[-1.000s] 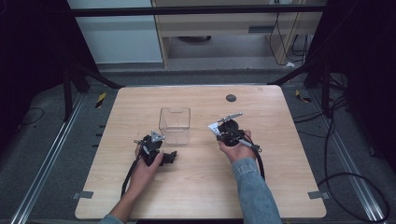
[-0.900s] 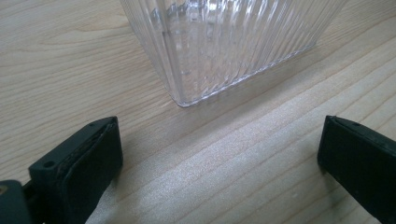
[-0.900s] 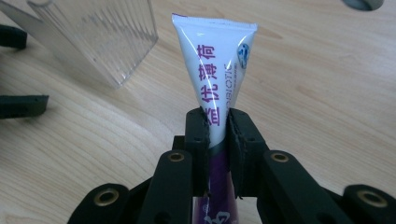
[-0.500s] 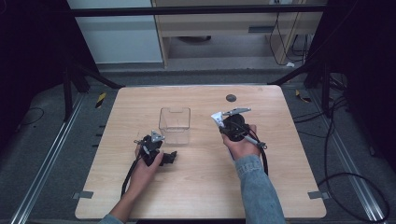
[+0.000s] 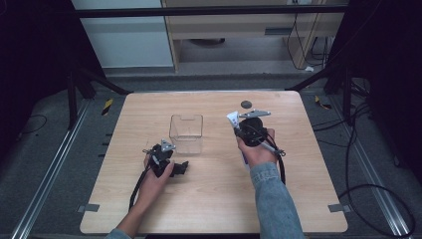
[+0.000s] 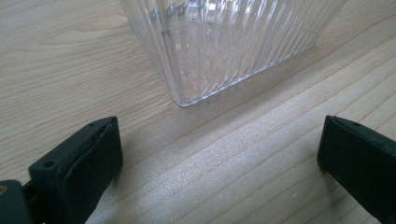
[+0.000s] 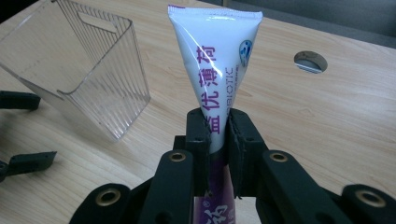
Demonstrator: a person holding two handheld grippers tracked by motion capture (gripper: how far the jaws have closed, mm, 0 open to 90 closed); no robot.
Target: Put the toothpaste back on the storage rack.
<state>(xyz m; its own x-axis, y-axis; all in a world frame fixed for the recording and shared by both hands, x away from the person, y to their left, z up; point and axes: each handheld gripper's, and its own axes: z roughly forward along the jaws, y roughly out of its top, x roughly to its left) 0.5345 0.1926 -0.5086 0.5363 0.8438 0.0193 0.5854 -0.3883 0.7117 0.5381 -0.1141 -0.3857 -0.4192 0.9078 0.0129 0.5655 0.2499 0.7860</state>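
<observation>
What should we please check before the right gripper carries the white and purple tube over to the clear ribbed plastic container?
1. Grip: right gripper shut on the white and purple squeeze tube, pads pressing both sides: ok.
2. Tube lifted off the wooden table: ok.
3. Clear ribbed plastic container upright, mouth open: ok.
4. Container empty: ok, as far as its clear walls show.
5. Left gripper open and apart from the container: ok.
6. Tube cap closed: cannot tell, hidden below the jaws.
</observation>
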